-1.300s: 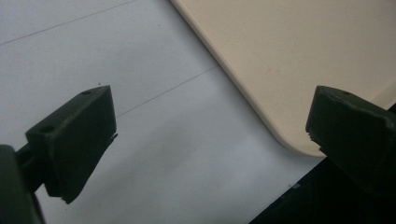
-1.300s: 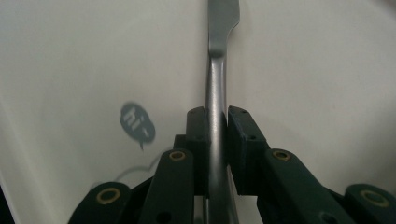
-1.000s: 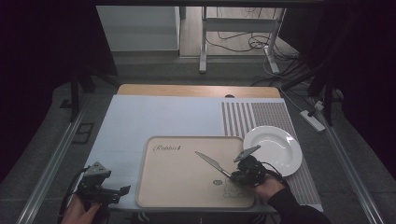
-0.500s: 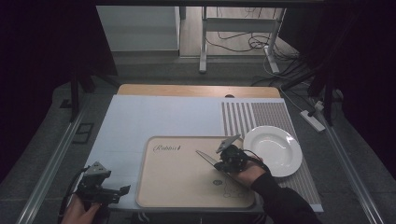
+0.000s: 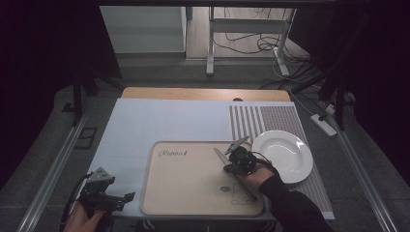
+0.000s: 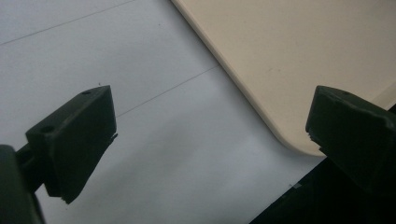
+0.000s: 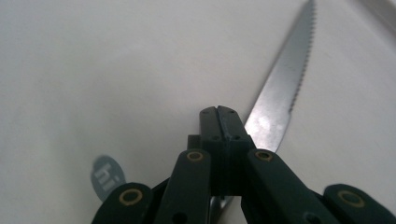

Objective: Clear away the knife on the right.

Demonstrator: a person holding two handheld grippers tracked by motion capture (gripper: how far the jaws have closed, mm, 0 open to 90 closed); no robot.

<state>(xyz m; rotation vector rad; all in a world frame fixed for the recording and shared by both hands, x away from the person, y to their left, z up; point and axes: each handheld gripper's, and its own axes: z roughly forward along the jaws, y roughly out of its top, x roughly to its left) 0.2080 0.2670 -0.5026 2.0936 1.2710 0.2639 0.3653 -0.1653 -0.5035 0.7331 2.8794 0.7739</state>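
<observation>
Right gripper (image 7: 219, 122) clenched on knife (image 7: 275, 105) over tray (image 5: 193, 186); plate (image 5: 283, 155) beside tray empty. Left gripper (image 6: 205, 133) released, idle off tray corner.

A steel knife (image 7: 275, 105) with a serrated blade lies flat on the beige tray (image 5: 193, 183); blade pointing away.
</observation>
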